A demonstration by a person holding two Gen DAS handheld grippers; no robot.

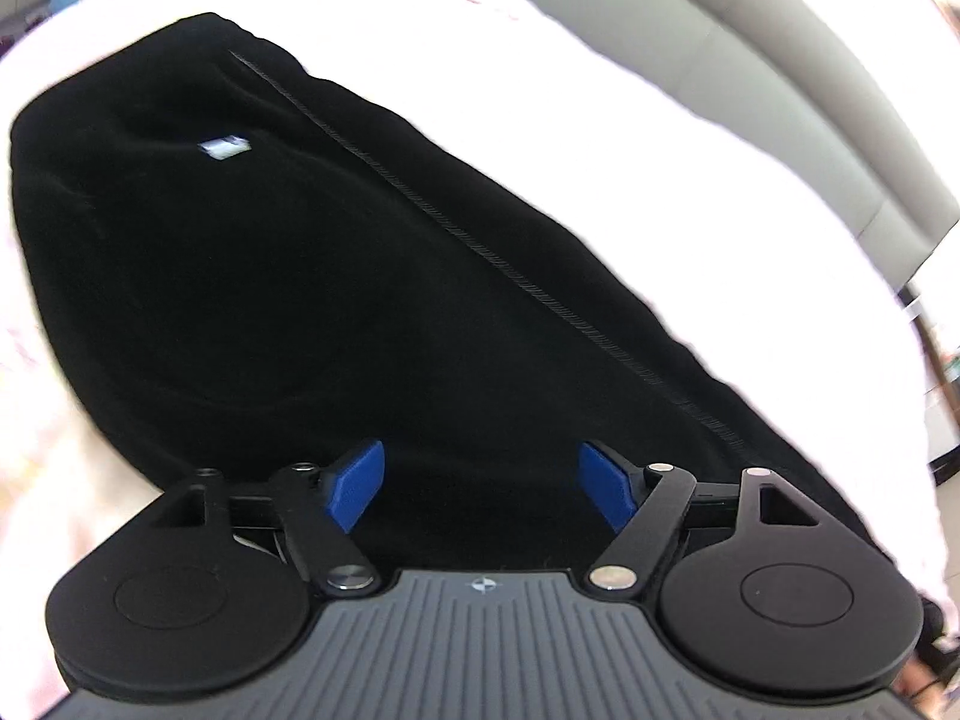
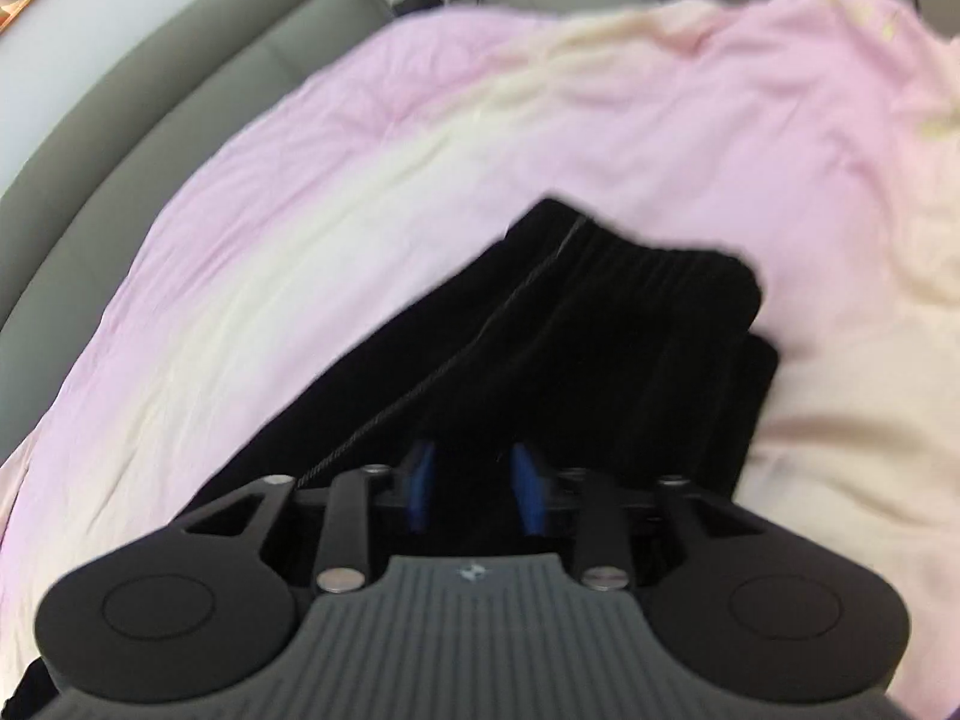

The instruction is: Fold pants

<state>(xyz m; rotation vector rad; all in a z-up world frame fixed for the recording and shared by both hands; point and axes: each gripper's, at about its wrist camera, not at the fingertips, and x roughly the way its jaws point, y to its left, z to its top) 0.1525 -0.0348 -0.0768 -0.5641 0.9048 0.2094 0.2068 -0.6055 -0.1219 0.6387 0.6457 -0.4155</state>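
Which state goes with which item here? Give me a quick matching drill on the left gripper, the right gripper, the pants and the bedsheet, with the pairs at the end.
Column one:
1. left gripper
2. right gripper
3. pants
4. bedsheet

Column two:
A. pale pink, spread under the garment
B. jaws wide apart over black cloth
C. black, with a small white label showing
D. jaws closer together, black cloth between them

Pairs: 1-B, 2-D, 3-C, 4-A

Black pants [image 1: 300,276], pale pink sheet [image 2: 660,120], grey headboard [image 1: 780,72], blue fingertips [image 1: 354,486]
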